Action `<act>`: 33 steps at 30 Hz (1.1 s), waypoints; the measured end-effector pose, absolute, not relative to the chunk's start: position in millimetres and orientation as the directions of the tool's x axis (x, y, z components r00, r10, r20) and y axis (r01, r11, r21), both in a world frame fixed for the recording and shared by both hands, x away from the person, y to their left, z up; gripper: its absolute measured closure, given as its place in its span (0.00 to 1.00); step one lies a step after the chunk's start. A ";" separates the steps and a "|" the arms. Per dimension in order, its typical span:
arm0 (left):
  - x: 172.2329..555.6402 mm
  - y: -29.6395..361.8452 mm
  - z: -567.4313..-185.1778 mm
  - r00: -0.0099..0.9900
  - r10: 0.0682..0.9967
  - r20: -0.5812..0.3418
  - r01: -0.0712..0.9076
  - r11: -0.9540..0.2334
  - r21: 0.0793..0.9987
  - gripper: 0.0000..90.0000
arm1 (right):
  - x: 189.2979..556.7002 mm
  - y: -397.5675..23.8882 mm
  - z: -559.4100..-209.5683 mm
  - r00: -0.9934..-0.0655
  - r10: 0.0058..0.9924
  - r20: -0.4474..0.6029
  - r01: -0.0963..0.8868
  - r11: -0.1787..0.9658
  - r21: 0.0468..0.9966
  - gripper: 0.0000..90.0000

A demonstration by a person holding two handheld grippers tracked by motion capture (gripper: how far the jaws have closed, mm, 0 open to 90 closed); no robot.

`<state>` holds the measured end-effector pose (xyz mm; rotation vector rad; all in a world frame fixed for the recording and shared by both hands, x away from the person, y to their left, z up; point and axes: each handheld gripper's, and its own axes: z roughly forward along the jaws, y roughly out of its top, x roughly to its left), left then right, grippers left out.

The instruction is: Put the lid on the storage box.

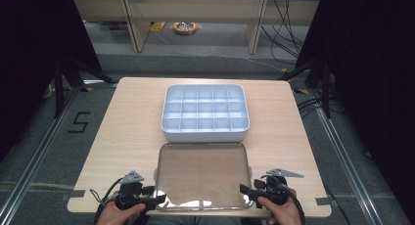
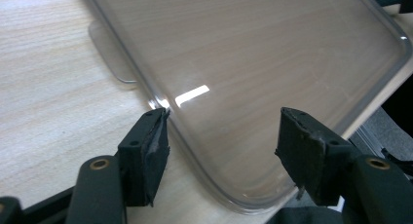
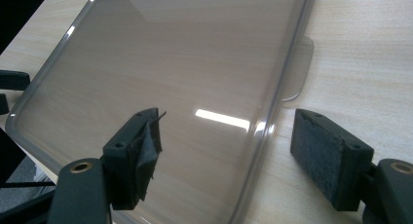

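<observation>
A clear lid [image 1: 201, 175] lies before a white divided box [image 1: 205, 112]; left gripper [image 1: 159, 199] and right gripper [image 1: 243, 189], jaws apart, straddle its near corners, apparently to lift it.

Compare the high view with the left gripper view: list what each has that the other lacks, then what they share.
High view alone: the white compartment box beyond the lid, empty as far as I can tell, both hands, the right gripper open at the lid's near right corner, and the floor with a yellow cable coil.

Left gripper view alone: the lid's clear side tab lying flat on the wood, and worn padding on its jaws.

Shared: the transparent lid, the wooden table, and the left gripper, open astride the lid's near left corner.
</observation>
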<state>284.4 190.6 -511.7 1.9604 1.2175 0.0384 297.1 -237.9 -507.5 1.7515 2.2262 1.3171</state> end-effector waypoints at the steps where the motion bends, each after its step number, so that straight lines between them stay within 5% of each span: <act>1: 285.4 190.3 -512.6 0.529 0.762 -0.372 0.738 -0.198 0.645 0.42 | 297.1 -237.9 -507.5 -0.371 0.807 0.460 0.792 0.016 0.611 0.31; 6: 287.2 189.6 -513.3 0.516 0.775 -0.364 0.736 -0.184 0.652 0.44 | 299.5 -239.1 -511.0 -0.392 0.799 0.456 0.777 0.021 0.630 0.34; 11: 287.4 190.6 -514.5 0.505 0.785 -0.359 0.736 -0.176 0.653 0.45 | 297.6 -239.0 -515.4 -0.324 0.780 0.536 0.788 -0.091 0.609 0.31; 12: 287.2 190.7 -514.6 0.507 0.785 -0.357 0.735 -0.177 0.655 0.46 | 295.3 -238.6 -514.2 -0.270 0.759 0.593 0.812 -0.151 0.564 0.33; 19: 286.1 191.9 -513.8 0.506 0.782 -0.364 0.735 -0.170 0.656 0.45 | 293.5 -246.4 -520.7 -0.270 0.745 0.611 0.801 -0.179 0.572 0.43; 20: 286.7 194.1 -513.6 0.511 0.786 -0.348 0.733 -0.188 0.653 0.45 | 288.4 -247.6 -519.8 -0.205 0.691 0.693 0.831 -0.252 0.497 0.46; 33: 289.8 198.3 -515.5 0.553 0.779 -0.297 0.690 -0.228 0.687 0.44 | 284.6 -252.8 -523.9 -0.196 0.686 0.701 0.835 -0.257 0.486 0.61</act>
